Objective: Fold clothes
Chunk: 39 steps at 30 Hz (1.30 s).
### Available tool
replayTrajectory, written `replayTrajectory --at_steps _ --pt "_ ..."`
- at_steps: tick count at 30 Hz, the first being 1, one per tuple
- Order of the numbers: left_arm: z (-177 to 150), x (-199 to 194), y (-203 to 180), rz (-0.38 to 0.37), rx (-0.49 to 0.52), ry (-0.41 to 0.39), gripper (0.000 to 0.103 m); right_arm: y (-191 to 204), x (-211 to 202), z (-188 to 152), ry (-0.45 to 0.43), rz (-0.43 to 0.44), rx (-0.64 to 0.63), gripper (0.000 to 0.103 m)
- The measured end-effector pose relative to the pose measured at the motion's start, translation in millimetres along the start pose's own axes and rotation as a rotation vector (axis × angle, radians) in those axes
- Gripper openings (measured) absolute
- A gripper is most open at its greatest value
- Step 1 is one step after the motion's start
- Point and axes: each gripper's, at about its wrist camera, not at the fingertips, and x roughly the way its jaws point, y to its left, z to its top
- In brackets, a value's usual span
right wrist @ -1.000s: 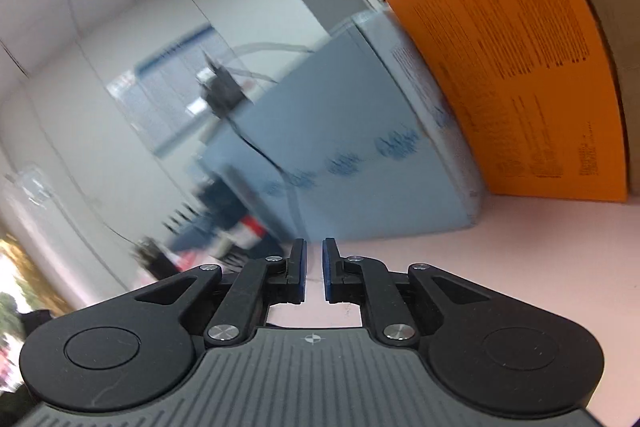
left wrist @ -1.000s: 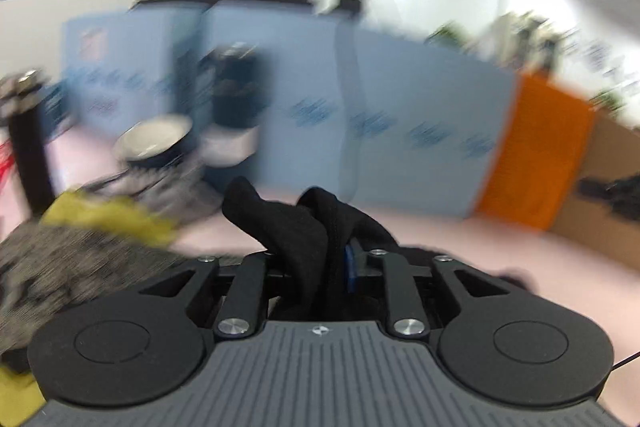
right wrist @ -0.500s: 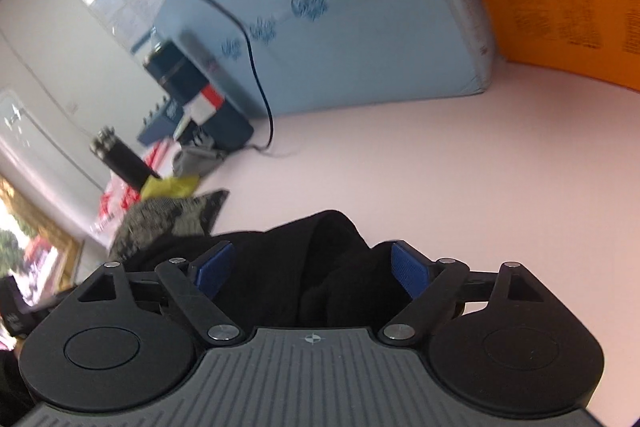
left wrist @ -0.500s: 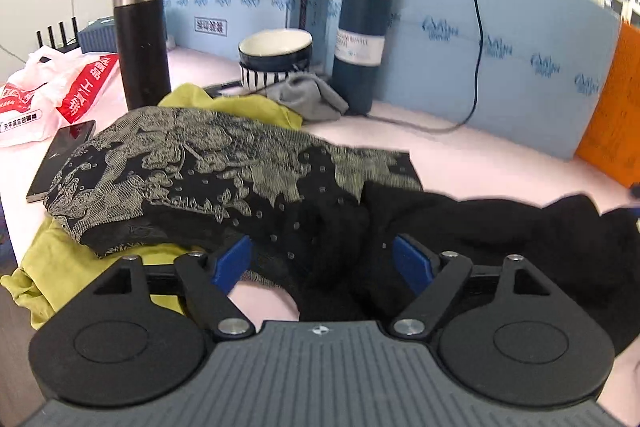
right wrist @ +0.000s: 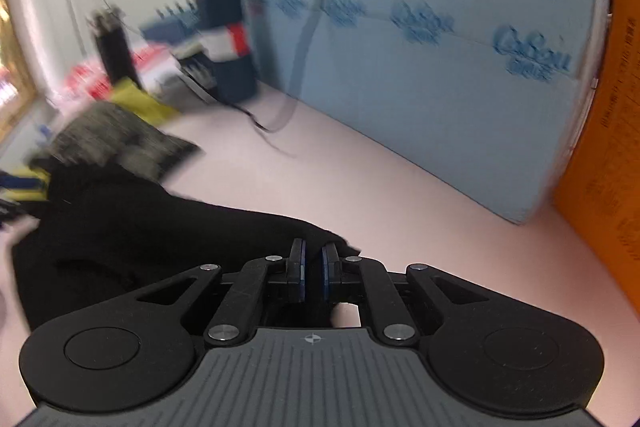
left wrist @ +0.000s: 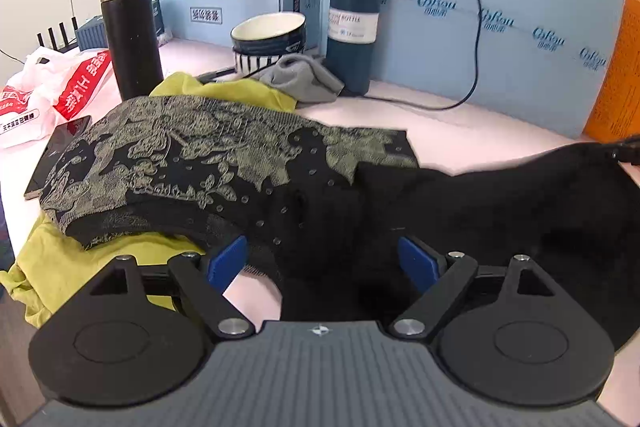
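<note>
A black garment [left wrist: 500,203] lies spread on the pink table [left wrist: 460,131]. My left gripper [left wrist: 320,262] hovers open over its near edge, blue pads [left wrist: 226,261] wide apart, cloth between them but not pinched. The garment's right corner rises toward my right gripper [left wrist: 630,151] at the frame edge. In the right wrist view, my right gripper [right wrist: 314,269] is shut on the edge of the black garment [right wrist: 160,227]. A black-and-gold lace garment [left wrist: 200,147] lies to the left on a yellow garment [left wrist: 60,267].
Behind the clothes stand a black flask [left wrist: 132,31], a striped bowl [left wrist: 269,41], a grey cloth [left wrist: 304,79] and a dark blue bottle [left wrist: 354,11]. A blue foam board [left wrist: 500,39] with a hanging cable [left wrist: 476,27] and an orange box [left wrist: 616,75] wall the back. A phone [left wrist: 56,151] and a plastic bag [left wrist: 48,91] lie left.
A second ago my left gripper held bunched black cloth; it then let go and now stays open. My right gripper, open half a second ago, has shut on the garment's edge and is moving.
</note>
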Motion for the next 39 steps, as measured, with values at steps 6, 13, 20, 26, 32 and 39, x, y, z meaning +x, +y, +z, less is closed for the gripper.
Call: replayTrajectory --at_steps 6,13,20,26,32,39 --pt "-6 -7 0 0.076 0.017 0.025 0.082 -4 -29 -13 -0.119 -0.051 0.121 0.059" --pt "10 -30 -14 0.009 -0.033 -0.123 0.083 38 -56 -32 -0.229 0.102 0.109 0.070" --pt "26 8 -63 -0.147 0.031 -0.015 0.084 71 -20 -60 -0.005 0.243 0.245 0.070" --pt "10 19 -77 0.083 0.029 0.177 0.083 83 -66 -94 -0.156 0.145 0.413 0.093" --pt "-18 -9 -75 0.127 -0.122 0.231 0.084 121 -86 -141 -0.098 0.048 0.520 0.099" --pt "-39 -25 -85 0.144 -0.090 0.262 0.086 153 -89 -140 0.018 0.019 0.442 0.103"
